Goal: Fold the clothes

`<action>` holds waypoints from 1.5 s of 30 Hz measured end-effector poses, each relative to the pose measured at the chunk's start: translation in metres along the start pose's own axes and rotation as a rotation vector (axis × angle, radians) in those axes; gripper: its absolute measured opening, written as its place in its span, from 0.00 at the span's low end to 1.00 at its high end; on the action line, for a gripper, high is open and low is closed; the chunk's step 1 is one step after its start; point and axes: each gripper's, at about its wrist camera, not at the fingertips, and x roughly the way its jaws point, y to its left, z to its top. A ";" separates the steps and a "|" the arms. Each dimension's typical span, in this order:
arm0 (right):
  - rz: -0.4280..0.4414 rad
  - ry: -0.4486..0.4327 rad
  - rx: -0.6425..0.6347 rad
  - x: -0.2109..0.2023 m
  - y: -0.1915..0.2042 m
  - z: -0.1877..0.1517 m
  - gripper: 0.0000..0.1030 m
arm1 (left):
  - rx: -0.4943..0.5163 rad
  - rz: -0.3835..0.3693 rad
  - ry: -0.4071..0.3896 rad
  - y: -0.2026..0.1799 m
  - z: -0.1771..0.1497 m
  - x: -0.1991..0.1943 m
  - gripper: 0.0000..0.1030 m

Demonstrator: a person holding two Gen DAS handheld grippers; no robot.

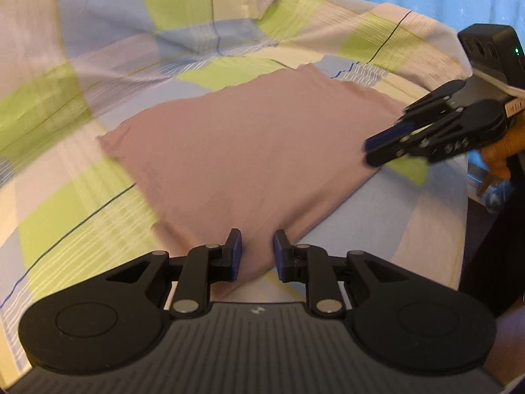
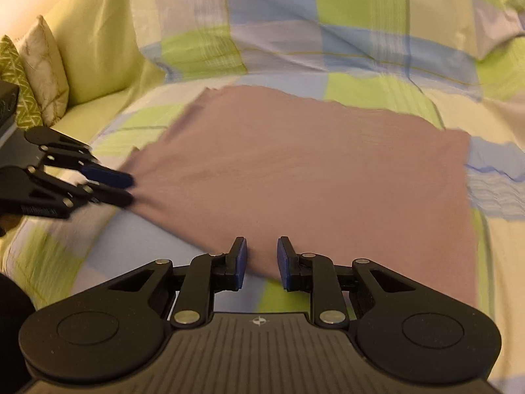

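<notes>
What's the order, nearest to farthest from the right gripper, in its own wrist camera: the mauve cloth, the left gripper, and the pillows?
1. Mauve cloth: its near edge lies at the right gripper, straight ahead.
2. Left gripper: off to the left, at the cloth's left corner.
3. Pillows: far left, propped beyond the left gripper at the bed's edge.

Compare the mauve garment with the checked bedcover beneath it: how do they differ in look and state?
The mauve garment is one plain colour; the checked bedcover has green, blue and cream squares. The garment lies fairly flat as a folded rectangle; the bedcover is rumpled and heaped behind it. The garment is far smaller, resting on the bedcover. Both are soft cloth.
</notes>
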 end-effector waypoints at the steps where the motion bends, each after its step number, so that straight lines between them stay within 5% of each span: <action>1: -0.012 0.004 0.010 -0.006 -0.006 -0.005 0.23 | 0.002 0.000 0.005 0.002 -0.003 -0.004 0.19; 6: -0.125 0.049 0.090 -0.037 -0.037 -0.030 0.23 | 0.178 0.083 0.016 -0.014 -0.008 -0.025 0.18; 10: -0.204 0.038 0.041 -0.062 -0.033 -0.036 0.32 | 0.519 0.195 0.004 -0.058 -0.016 -0.030 0.28; 14: -0.246 0.056 -0.287 -0.054 0.009 -0.036 0.37 | 0.828 0.268 0.045 -0.092 -0.032 -0.007 0.32; 20: -0.454 0.115 -0.942 -0.014 0.045 -0.070 0.37 | 1.152 0.424 0.094 -0.095 -0.049 0.026 0.25; 28: -0.536 0.090 -1.131 0.010 0.018 -0.070 0.34 | 1.172 0.468 0.074 -0.078 -0.047 0.046 0.15; 30: -0.544 0.093 -1.154 0.015 0.014 -0.070 0.25 | 1.152 0.473 0.074 -0.077 -0.045 0.047 0.07; 32: -0.538 0.105 -1.158 0.015 0.013 -0.071 0.03 | 1.130 0.460 0.084 -0.077 -0.043 0.046 0.05; 33: -0.536 0.109 -1.147 0.013 0.013 -0.071 0.03 | 1.119 0.453 0.089 -0.077 -0.041 0.045 0.04; 39: -0.505 0.145 -1.080 -0.026 0.031 -0.080 0.01 | 0.981 0.308 0.108 -0.085 -0.031 -0.002 0.03; 45: -0.411 0.220 -1.060 -0.073 0.068 -0.117 0.01 | 0.964 0.133 0.176 -0.117 -0.053 -0.059 0.04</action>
